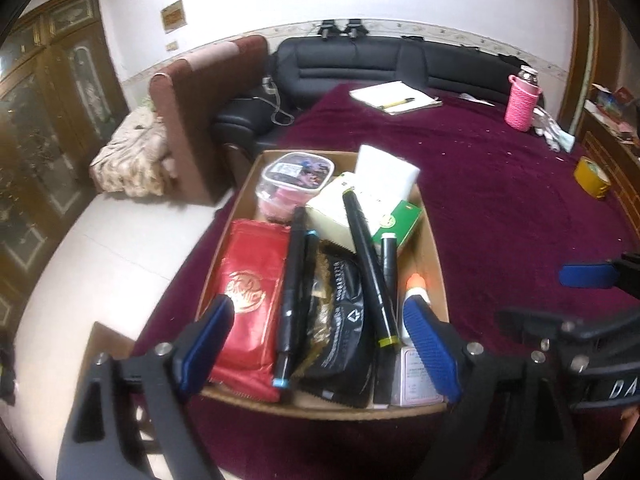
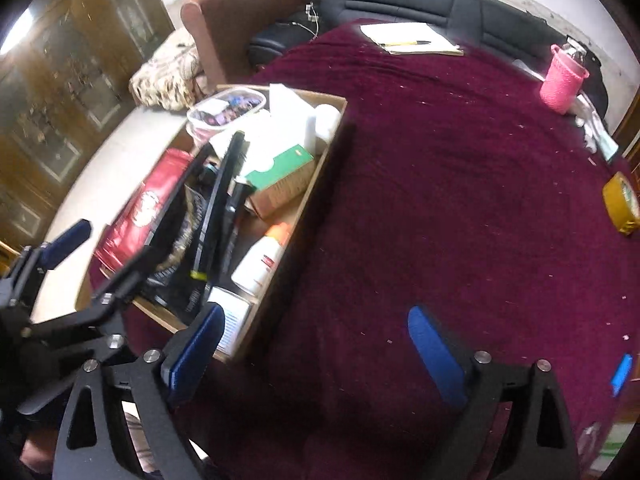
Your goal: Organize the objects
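An open cardboard box [image 1: 434,240] sits on the dark purple tablecloth [image 1: 500,200], packed with things. In it lie a red packet [image 1: 244,292], a black pouch [image 1: 344,328], two black markers [image 1: 366,264], a green box [image 1: 398,220], a clear lidded tub [image 1: 298,176] and a white bottle with an orange cap [image 1: 416,288]. My left gripper [image 1: 320,320] hangs open above the box's near end, nothing between its blue pads. My right gripper [image 2: 316,324] stands open over bare cloth just right of the box [image 2: 320,94], holding nothing.
On the cloth farther back lie a notepad with a pen [image 1: 394,98], a bottle in a pink knitted sleeve [image 1: 520,104] and a yellow tape roll [image 1: 592,178]. A black sofa [image 1: 360,60] and a brown armchair [image 1: 208,112] stand behind the table.
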`<state>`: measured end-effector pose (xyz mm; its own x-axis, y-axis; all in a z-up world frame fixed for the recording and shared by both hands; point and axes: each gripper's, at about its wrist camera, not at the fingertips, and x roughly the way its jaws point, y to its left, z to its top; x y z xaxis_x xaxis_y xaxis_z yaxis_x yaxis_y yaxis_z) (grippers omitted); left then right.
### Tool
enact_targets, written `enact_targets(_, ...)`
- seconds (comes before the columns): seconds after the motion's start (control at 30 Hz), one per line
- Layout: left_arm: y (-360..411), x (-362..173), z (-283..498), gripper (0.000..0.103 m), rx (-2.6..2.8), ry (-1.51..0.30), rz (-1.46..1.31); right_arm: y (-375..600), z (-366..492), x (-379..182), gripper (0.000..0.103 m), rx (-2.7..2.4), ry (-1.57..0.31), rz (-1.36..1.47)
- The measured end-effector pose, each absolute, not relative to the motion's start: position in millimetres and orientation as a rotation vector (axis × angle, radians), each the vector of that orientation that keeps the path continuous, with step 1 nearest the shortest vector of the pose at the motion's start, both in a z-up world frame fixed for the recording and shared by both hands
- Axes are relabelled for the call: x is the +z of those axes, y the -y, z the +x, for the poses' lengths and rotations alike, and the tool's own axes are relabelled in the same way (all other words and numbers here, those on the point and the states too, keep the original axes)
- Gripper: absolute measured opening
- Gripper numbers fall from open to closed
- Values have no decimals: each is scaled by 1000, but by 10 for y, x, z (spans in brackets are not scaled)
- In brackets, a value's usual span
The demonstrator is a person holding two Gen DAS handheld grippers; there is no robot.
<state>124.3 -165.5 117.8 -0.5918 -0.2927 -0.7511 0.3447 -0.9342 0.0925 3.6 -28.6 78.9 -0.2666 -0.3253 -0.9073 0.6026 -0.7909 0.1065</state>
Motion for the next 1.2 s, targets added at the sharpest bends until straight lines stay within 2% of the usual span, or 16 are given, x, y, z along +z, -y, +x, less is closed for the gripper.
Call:
enact_targets(0.2, 1664, 1219, 1362, 89, -2402, -94, 1222, 263, 76, 794, 99, -2077, -350, 1402)
enact_targets(0.43, 1754, 1416, 1603, 92, -2317, -62, 1154, 361, 191, 853, 100, -2053, -370, 1373)
enact_targets(0.67, 1912, 1630, 1841, 96, -2382, -191, 1102, 439, 259, 891, 100, -2045, -382, 1353)
enact_targets(0.87, 2065, 1682, 1823, 98, -2273, -205, 1228, 481, 288, 943, 100, -2058, -407, 1315)
enact_targets(1.07, 2176, 1830, 1911, 98, -2269, -226, 1187, 493, 263, 953, 100, -2067, -408, 1307)
enact_targets(1.2, 2235, 1817, 1817, 98, -2193, -127, 1233, 532, 279, 977, 100, -2065, -428, 1283)
